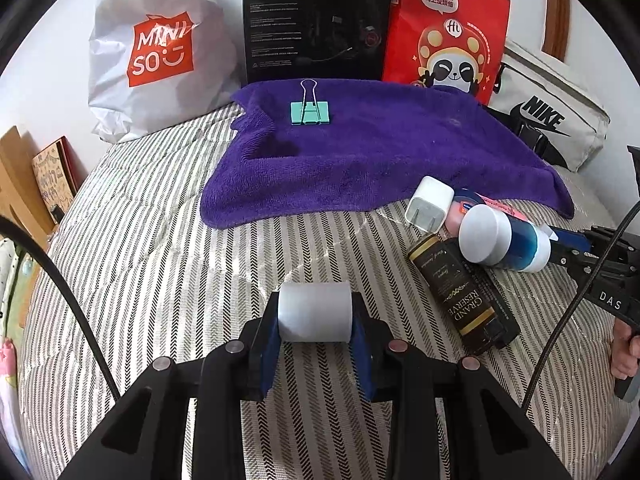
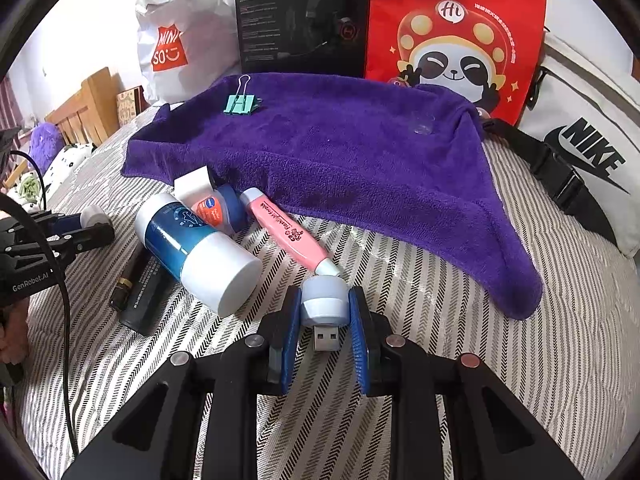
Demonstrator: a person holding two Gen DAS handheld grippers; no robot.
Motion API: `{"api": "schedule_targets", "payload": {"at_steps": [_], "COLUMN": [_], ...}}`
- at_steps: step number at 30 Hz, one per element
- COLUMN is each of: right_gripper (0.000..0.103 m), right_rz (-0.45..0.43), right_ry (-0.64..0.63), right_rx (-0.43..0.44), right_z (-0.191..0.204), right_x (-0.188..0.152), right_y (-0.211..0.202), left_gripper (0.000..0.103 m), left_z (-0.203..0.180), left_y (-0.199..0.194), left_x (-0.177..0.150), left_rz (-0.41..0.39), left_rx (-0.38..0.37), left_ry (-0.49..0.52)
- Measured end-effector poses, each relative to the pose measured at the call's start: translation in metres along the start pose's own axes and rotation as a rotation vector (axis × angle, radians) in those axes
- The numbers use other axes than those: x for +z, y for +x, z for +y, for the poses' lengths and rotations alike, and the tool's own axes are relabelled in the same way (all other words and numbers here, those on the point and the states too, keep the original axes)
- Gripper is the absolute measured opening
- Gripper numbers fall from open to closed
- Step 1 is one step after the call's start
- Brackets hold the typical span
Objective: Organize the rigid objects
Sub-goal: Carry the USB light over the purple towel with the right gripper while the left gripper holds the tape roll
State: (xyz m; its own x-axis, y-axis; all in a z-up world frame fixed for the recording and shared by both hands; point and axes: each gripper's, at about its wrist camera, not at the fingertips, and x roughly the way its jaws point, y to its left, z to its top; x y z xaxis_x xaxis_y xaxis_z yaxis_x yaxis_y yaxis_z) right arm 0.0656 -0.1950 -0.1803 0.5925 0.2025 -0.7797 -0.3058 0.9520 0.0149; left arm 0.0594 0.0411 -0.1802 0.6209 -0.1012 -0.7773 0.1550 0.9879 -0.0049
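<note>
Left wrist view shows our left gripper (image 1: 315,322) pinching a small white cylinder (image 1: 315,312) between its blue pads, held over the striped bedcover (image 1: 160,248), just in front of the purple towel (image 1: 360,152). On the towel, near its far edge, lies a teal binder clip (image 1: 311,112).

From the right wrist view we see our right gripper (image 2: 325,320) with its jaws pressed onto a small pale-blue USB plug-in (image 2: 324,306), the metal connector pointing back toward the camera. It sits in front of the towel's near edge. Touching its tip is a pink highlighter (image 2: 286,230), which runs back to the towel's hem.

Left of the highlighter, also against the towel's near edge, a cluster lies together: a blue bottle with white cap (image 2: 196,250), a white charger plug (image 2: 194,184), a small orange-labelled jar (image 2: 222,208) and a dark Grand Reserve bottle (image 1: 464,292). Behind the towel stand a white Miniso bag (image 1: 156,52), a black box (image 1: 316,20), a red panda bag (image 2: 452,24) and a Nike bag (image 2: 580,140).
</note>
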Motion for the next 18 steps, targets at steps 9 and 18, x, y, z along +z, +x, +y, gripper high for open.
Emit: {"api": "schedule_targets", "payload": {"at_steps": [9, 18], "right_gripper": [0.024, 0.023], "right_rz": [-0.002, -0.033], "right_ry": [0.004, -0.018], "right_rx": [0.006, -0.003], "right_z": [-0.001, -0.003], "right_x": [-0.001, 0.004], "right_y": [0.0, -0.039], "left_gripper": [0.029, 0.029], "left_z": [-0.003, 0.006], "left_y": [-0.001, -0.025], "left_x": [0.0, 0.012], "left_rz": [-0.005, -0.012], "left_rx": [0.023, -0.036], "left_ry": [0.019, -0.036]}}
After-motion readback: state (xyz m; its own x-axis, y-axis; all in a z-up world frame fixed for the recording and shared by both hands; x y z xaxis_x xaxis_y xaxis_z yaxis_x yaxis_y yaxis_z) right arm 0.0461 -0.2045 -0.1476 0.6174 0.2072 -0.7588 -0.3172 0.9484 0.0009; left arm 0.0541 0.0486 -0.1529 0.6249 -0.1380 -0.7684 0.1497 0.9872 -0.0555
